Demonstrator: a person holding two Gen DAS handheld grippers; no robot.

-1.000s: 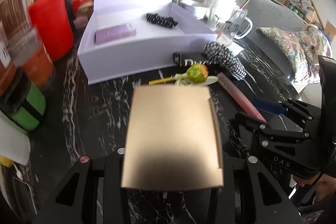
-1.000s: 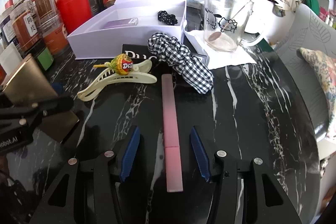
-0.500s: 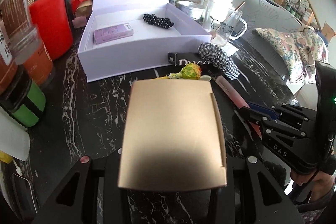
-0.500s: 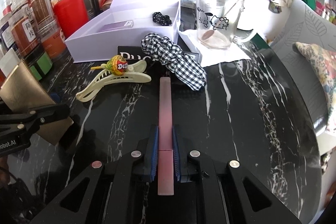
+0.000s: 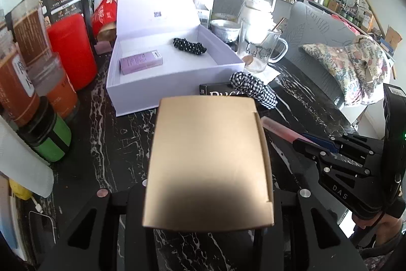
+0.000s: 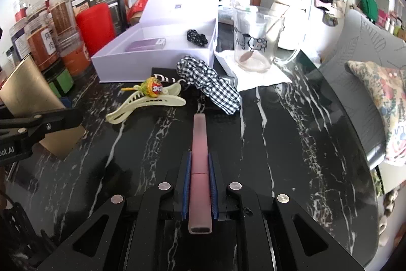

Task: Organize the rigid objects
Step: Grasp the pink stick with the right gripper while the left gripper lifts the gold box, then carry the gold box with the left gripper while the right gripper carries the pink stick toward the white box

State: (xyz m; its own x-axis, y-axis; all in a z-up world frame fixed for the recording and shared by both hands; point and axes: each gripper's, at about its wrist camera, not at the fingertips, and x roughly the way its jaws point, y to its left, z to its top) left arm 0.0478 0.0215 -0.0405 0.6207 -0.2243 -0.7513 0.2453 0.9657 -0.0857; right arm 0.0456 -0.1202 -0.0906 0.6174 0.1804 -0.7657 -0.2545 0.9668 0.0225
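My right gripper (image 6: 199, 184) is clamped on the pink stick (image 6: 200, 156) — a second ago these pads stood wide on either side of it while it lay on the table (image 6: 291, 144); now they pinch its near half, and the far end juts toward twelve o'clock, apparently just clear of the marble, though I cannot be sure. My left gripper (image 5: 208, 200) is closed on the gold case (image 5: 208, 161), same as before, its flat lid facing my camera and hiding most of the pads.

From the right view, the hair clip (image 6: 144, 103) and lollipop (image 6: 152, 90) lie at eleven o'clock, the gingham scrunchie (image 6: 209, 84) just beyond the stick's tip at twelve, resting partly on a black box (image 6: 162, 76). The open white box (image 6: 152, 62) sits behind those, at eleven to twelve, already holding a purple carton (image 6: 146, 45) and a dark scrunchie (image 6: 198, 38). A glass mug (image 6: 256, 42) stands at one o'clock.

So both hands are now loaded — I judge the pick-up finished for these two rigid items, and the white box the likely destination. Its floor between carton and scrunchie looks free.
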